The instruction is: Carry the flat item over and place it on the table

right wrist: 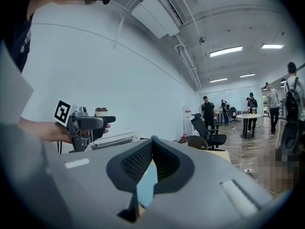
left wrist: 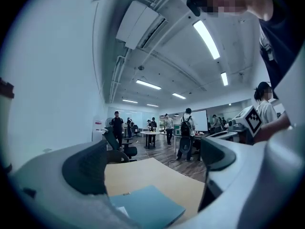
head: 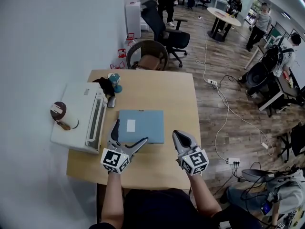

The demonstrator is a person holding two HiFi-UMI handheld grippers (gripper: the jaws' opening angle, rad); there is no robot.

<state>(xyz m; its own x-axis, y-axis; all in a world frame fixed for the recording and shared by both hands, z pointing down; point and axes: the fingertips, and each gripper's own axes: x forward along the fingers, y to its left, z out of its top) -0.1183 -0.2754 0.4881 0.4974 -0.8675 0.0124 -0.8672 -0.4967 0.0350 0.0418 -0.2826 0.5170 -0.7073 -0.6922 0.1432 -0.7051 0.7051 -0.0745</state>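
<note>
A flat teal folder [head: 141, 125] with a small white label lies on the wooden table [head: 157, 89], a little in from the front edge. My left gripper [head: 129, 132] is open over the folder's front left corner, one jaw on each side, touching nothing. In the left gripper view the folder [left wrist: 148, 207] lies low between the spread jaws of that gripper [left wrist: 152, 163]. My right gripper [head: 177, 134] hovers just off the folder's front right corner, shut and empty. In the right gripper view its pads [right wrist: 143, 163] meet at the tip, with a teal sliver of folder [right wrist: 145, 187] behind them.
A white printer [head: 81, 118] with a paper coffee cup [head: 60, 111] on top fills the table's left side. A mouse [head: 111, 101] and a small teal object [head: 115, 82] sit behind it. A chair [head: 147, 56] stands at the far edge. Cables [head: 224, 104] run over the floor at right.
</note>
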